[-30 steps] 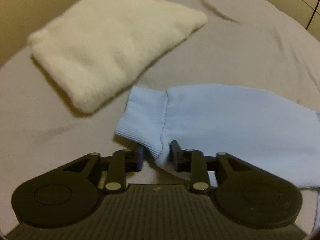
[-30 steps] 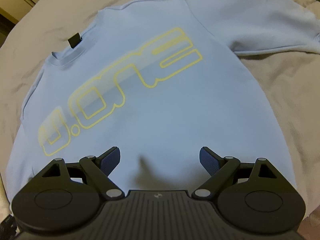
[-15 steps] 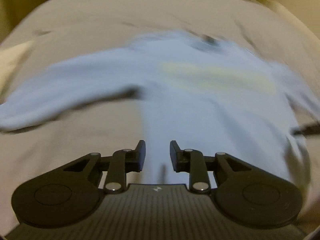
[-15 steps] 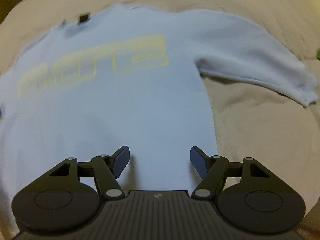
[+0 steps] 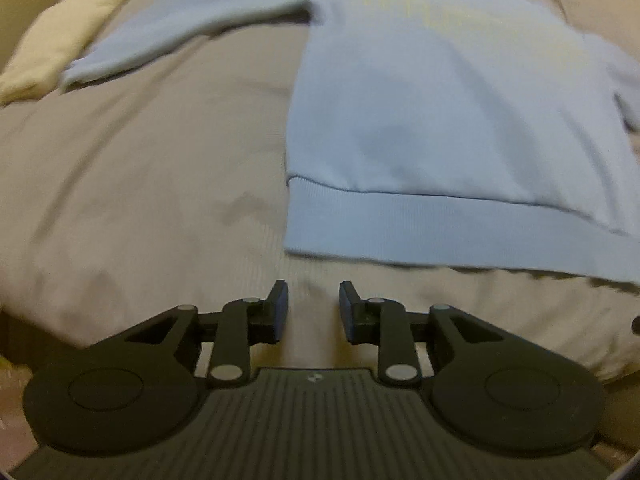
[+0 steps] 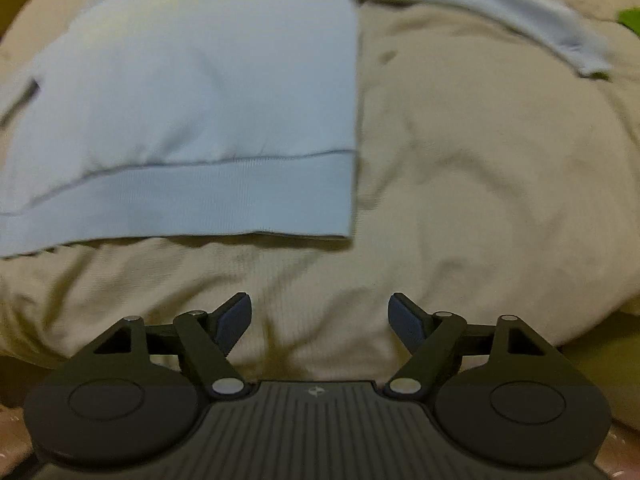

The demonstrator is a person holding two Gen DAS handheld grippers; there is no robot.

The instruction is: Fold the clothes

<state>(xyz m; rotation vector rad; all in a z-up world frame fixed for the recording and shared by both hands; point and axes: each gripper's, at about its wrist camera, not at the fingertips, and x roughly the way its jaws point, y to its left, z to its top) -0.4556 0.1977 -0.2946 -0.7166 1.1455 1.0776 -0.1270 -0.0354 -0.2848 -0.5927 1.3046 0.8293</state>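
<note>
Now left gripper [image 5: 313, 306] had released sleeve cuff [image 5: 86, 70]; both grippers, right gripper [image 6: 320, 318] included, spread empty near bed [image 5: 140, 184] edge, below flat sweatshirt [image 5: 440, 112] hem.

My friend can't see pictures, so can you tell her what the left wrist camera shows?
A light blue sweatshirt lies flat on a beige bedcover, its ribbed hem nearest the camera and one sleeve stretched out to the left. The left tool hangs open and empty just short of the hem's left corner. A cream folded cloth lies at the far left, by the sleeve's cuff.
</note>
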